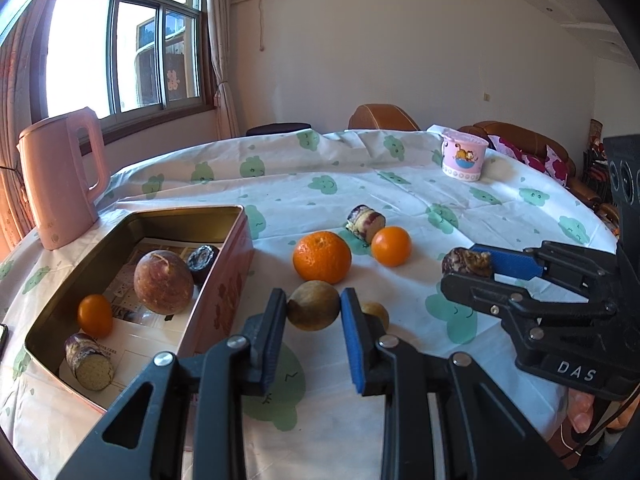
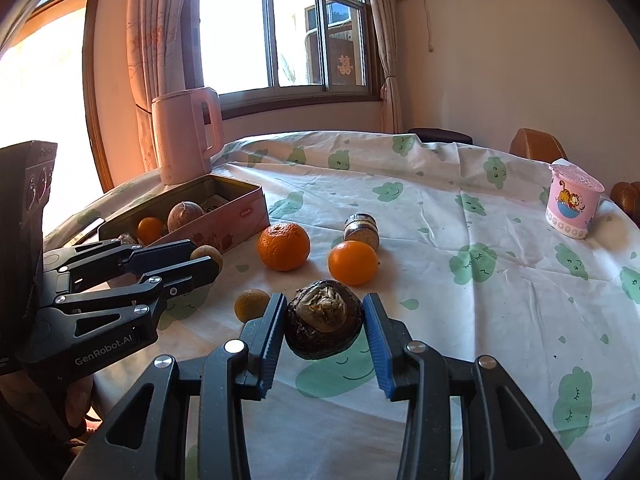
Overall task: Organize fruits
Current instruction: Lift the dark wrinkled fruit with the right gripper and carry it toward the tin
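Your left gripper (image 1: 313, 306) has its fingers closed on a small round tan-brown fruit (image 1: 313, 305), dull-skinned and slightly mottled; the blue pads press it from both sides just above the table (image 1: 400, 184). A smaller tan fruit (image 1: 376, 313) sits just beside the right finger on the cloth.

Your right gripper (image 2: 325, 322) grips a dark, wrinkled fruit with a broken top (image 2: 323, 324), pale crumpled flesh showing at the opening; both pads touch its sides. In the left wrist view it juts from the tips of those fingers.

On the cloth beyond: a large orange (image 1: 322, 257), a smaller smooth orange (image 1: 391, 246), and a short purple-skinned cut stalk piece (image 1: 365, 223) touching the smaller one.

The metal tin (image 1: 224, 254) stands open at the left. Inside: a big brown round fruit (image 1: 163, 282), a small orange (image 1: 95, 316), a cut stalk piece with pale end (image 1: 89, 361), and a dark piece (image 1: 203, 260) at the far side.

Both grippers tilt downward toward the table, side by side, the left one nearer the tin. Part of your hand (image 1: 582, 412) shows under the right gripper's body.

A pink kettle (image 1: 60, 176) stands behind the tin; a pink cup (image 1: 464, 154) sits well apart at the far right.
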Tool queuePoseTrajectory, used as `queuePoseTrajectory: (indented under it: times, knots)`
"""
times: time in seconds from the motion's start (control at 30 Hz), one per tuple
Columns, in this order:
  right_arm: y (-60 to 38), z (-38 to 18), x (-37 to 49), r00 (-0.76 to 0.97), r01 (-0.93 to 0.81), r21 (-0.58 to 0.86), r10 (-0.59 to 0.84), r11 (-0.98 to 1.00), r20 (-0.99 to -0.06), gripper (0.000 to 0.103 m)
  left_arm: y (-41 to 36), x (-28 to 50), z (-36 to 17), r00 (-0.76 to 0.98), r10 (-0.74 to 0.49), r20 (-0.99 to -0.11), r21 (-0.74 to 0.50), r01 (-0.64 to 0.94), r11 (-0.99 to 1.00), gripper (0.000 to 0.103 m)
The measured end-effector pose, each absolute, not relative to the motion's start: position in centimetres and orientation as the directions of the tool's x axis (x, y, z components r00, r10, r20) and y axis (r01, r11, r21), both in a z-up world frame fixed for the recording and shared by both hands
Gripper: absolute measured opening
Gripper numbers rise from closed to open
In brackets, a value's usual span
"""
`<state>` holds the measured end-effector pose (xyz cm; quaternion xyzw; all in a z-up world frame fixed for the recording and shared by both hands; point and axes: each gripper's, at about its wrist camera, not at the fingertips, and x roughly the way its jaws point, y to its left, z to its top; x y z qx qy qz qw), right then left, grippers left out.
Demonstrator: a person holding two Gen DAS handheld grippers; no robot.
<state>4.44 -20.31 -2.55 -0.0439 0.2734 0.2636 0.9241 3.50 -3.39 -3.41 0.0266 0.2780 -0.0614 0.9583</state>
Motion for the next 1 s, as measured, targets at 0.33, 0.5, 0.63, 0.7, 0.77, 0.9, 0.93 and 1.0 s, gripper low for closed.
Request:
queuePoseTrajectory:
  times: [0.33,0.5,0.63,0.7,0.77,0.9,0.93,1.0]
  knots:
    - [-20.1,-2.4,3.8,0.732,-0.517,0.034,0.462,0.855,-0.500,0.041,-3.3,2.9,-3.2,0.862,-0.095,-0.498,0.017,0.120,0.993,0.029]
    - [-20.2,-2.4,3.7,0.737,-0.519,0.031,0.466,0.854,-0.490,0.041,-3.2,2.5,-3.1,0.873,-0.091,-0.479,0.020,0.114,0.993,0.029]
    - [-20.3,-2.3,3.4,0.742,-0.523,0.027,0.470,0.852,-0.479,0.041,-3.2,2.3,-3.0,0.880,-0.089,-0.467,0.018,0.111,0.994,0.029]
    - [-20.3,-2.3,3.3,0.745,-0.523,0.024,0.471,0.852,-0.472,0.041,-3.1,2.2,-2.9,0.883,-0.088,-0.460,0.017,0.108,0.994,0.029]
    - [-20.3,-2.2,3.2,0.750,-0.521,0.022,0.470,0.853,-0.465,0.041,-3.2,2.1,-2.9,0.887,-0.087,-0.453,0.020,0.108,0.994,0.029]
    - [-20.4,-2.1,3.0,0.756,-0.520,0.021,0.472,0.854,-0.453,0.041,-3.2,1.8,-2.8,0.895,-0.084,-0.438,0.023,0.104,0.994,0.029]
    - [-20.4,-2.1,2.9,0.758,-0.520,0.020,0.472,0.854,-0.451,0.042,-3.2,1.8,-2.8,0.896,-0.083,-0.435,0.024,0.104,0.994,0.029]
    - [-20.4,-2.1,2.9,0.761,-0.520,0.017,0.472,0.854,-0.446,0.042,-3.2,1.7,-2.8,0.898,-0.082,-0.431,0.025,0.103,0.994,0.029]
